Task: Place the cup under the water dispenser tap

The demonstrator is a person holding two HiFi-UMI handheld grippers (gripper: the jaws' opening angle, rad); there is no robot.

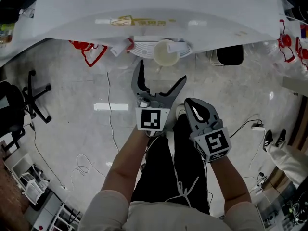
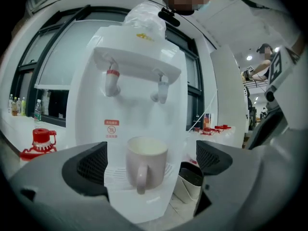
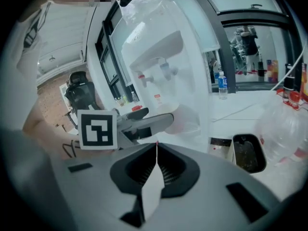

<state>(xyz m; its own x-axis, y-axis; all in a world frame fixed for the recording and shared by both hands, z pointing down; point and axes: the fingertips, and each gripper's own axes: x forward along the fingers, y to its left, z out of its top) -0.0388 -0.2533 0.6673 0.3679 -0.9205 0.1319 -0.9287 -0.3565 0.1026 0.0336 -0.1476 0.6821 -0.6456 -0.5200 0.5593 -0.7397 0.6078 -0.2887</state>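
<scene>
On drip tray (image 2: pixel 115 176), upright cup (image 2: pixel 146 160), handle toward left gripper (image 1: pixel 161 75)

Left tongs (image 1: pixel 162 72) gape wide and empty — right tongs (image 1: pixel 189 102) closed, tips together.

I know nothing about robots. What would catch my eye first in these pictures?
A pale cup stands on the drip tray of a white water dispenser, just below its two taps. The left gripper faces it, jaws spread wide and clear of it; the right gripper sits alongside, jaws shut on nothing.
</scene>
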